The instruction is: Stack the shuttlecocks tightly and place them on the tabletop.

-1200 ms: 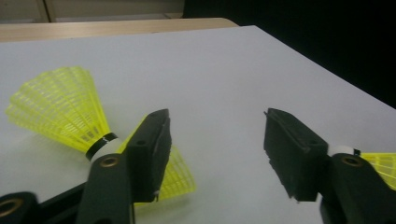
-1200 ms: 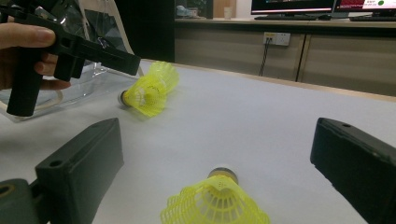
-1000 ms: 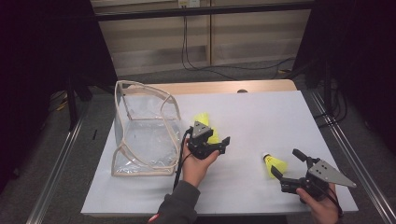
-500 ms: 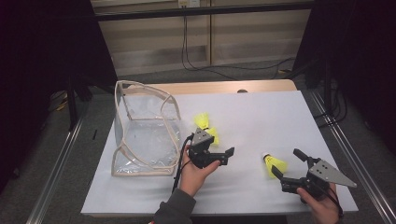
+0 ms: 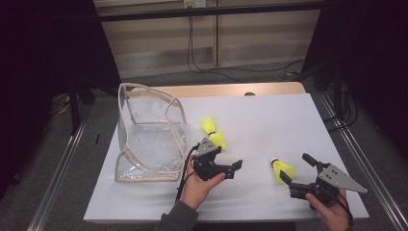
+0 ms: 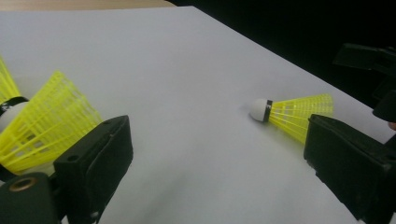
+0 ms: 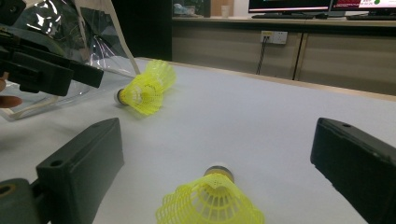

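Hands come in from the near edge of the white table (image 5: 269, 120), each with a gripper. The right gripper (image 5: 299, 172) sits low at the near right corner with its jaws spread wide, and 1 yellow shuttlecock (image 5: 282, 169) lies on the table between them, touching neither; in the right gripper view this shuttlecock (image 7: 212, 200) has its skirt toward the camera and its cork pointing away. The left gripper (image 5: 229, 167) hovers near the table's middle, pointing toward the right gripper. Its jaws have just been opening and now stand wide apart with nothing between them, as the left gripper view shows over bare tabletop. Just behind the left gripper lie 2 more yellow shuttlecocks (image 5: 213, 131), touching or nearly so, on their sides; the left gripper view catches the nearer of them right beside the left-hand jaw (image 6: 49, 121). Farther left, a clear plastic bag (image 5: 149, 134) with pale trim stands open on the table. Beyond the table, cables hang before a light panelled wall.
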Tool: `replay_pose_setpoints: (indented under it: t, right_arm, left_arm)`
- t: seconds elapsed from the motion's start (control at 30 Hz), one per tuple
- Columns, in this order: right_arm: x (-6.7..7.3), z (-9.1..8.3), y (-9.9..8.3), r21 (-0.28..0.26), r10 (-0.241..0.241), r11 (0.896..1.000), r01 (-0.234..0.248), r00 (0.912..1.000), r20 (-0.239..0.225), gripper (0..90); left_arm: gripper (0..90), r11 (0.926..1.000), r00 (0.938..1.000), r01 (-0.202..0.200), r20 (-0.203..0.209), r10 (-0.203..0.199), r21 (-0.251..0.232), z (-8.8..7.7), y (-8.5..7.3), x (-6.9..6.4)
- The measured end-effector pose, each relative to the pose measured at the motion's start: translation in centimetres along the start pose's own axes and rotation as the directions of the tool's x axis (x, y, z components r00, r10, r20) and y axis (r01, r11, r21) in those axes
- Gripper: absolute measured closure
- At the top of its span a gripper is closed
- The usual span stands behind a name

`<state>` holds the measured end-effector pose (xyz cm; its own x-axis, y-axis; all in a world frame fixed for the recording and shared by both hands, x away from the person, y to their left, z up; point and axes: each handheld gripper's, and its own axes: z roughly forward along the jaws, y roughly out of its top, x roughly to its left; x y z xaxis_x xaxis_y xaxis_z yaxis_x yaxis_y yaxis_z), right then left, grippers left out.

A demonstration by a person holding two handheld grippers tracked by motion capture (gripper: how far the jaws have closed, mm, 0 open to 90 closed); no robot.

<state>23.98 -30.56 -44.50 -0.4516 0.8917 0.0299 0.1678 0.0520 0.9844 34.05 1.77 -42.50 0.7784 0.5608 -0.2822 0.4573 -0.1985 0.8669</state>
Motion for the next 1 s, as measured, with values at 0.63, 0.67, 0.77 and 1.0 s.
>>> replay_pose_setpoints:
  t: [0.63,0.67,0.77,1.0]
  right_arm:
    - [0.0,0.0,0.0,0.000,0.000,1.000,0.000,1.0000,-0.001,1.9]
    - [0.0,0.0,0.0,0.000,-0.004,1.000,0.004,1.0000,0.000,1.9]
    - [0.0,0.0,0.0,0.001,-0.001,1.000,0.001,1.0000,-0.001,1.9]
    - [0.0,0.0,0.0,0.001,-0.003,1.000,0.003,1.0000,-0.001,1.9]
  left_arm:
    - [3.4,0.9991,0.9946,-0.040,0.096,0.038,0.012,-0.9,-0.9,-0.9]
    - [3.3,0.9991,0.9943,-0.040,0.100,0.038,0.013,-1.0,-0.9,-0.9]
    - [3.3,0.9991,0.9945,-0.040,0.097,0.039,0.012,-1.1,-1.0,-0.8]
    - [3.1,0.9983,0.9929,-0.055,0.107,0.053,0.019,-1.4,-1.3,-0.9]
